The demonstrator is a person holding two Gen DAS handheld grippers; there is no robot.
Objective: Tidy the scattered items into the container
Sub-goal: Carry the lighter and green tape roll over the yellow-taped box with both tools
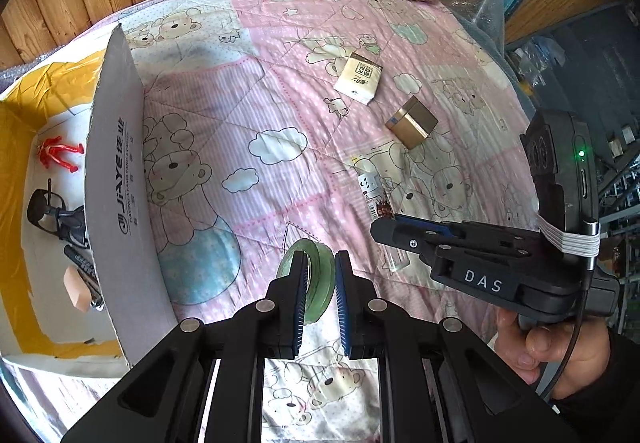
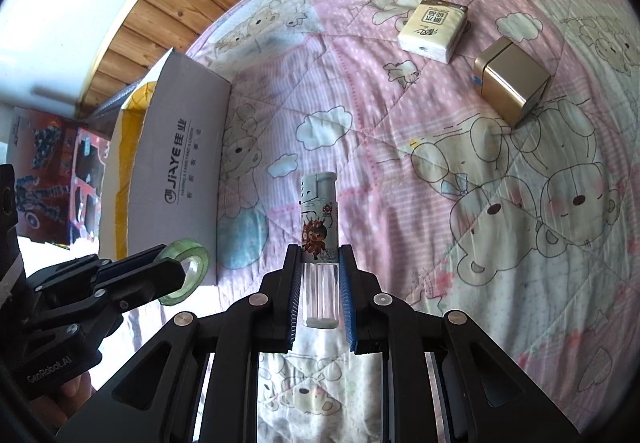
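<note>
Left gripper (image 1: 321,297) squeezes a green tape roll (image 1: 316,283) between its two fingers, up above the pink bear blanket (image 1: 248,115) and close to the cardboard box (image 1: 120,171). Right gripper (image 2: 319,299) is clamped on a lighter (image 2: 319,227) with a cartoon picture and a clear bottom. A tissue pack (image 2: 434,28) and gold box (image 2: 512,85) lie farther off on the blanket.

You have a bed covered with a pink and white quilted cartoon-bear blanket (image 1: 280,91). Toward its far edge lie a cream tissue packet (image 1: 358,78) and, just nearer, a gold rectangular box (image 1: 412,122), close together but apart. At its left edge stands an open white cardboard box (image 1: 120,179) with yellow-taped flaps.
</note>
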